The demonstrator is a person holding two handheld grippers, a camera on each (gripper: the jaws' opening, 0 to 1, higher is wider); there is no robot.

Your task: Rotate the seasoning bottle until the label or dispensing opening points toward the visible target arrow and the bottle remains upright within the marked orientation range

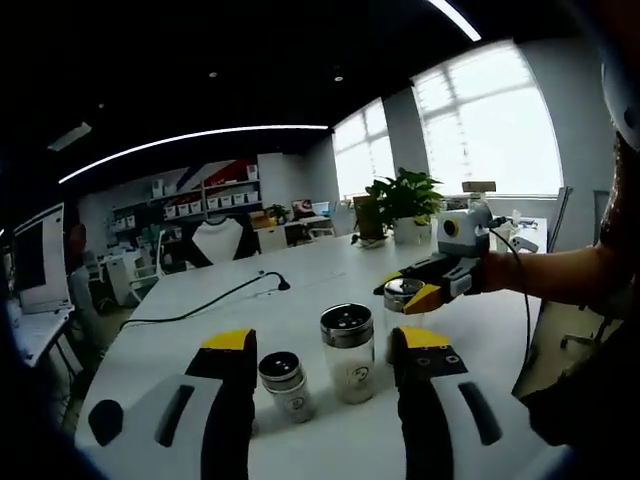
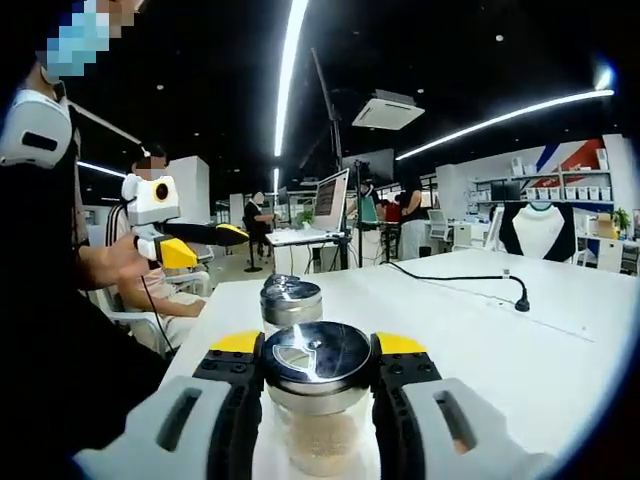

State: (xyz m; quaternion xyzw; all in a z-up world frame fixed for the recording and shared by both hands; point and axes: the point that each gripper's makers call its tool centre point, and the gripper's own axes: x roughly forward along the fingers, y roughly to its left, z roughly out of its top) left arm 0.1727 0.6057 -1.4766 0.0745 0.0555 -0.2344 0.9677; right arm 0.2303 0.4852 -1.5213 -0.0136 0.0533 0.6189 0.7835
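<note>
Gripping seasoning bottle (image 2: 317,395), right tool (image 2: 318,372), label unreadable

Seasoning bottles: three (image 1: 348,350) (image 1: 285,382) (image 1: 402,296); tools: two (image 1: 325,350) (image 2: 316,350).

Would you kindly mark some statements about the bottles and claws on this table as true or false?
1. The right claw grips a clear glass seasoning bottle with a shiny metal lid. True.
2. The left claw holds a bottle. False: it is open, with two bottles standing between its jaws, untouched.
3. The gripped bottle lies on its side. False: it is upright.
4. A black cable runs across the white table. True.
</note>
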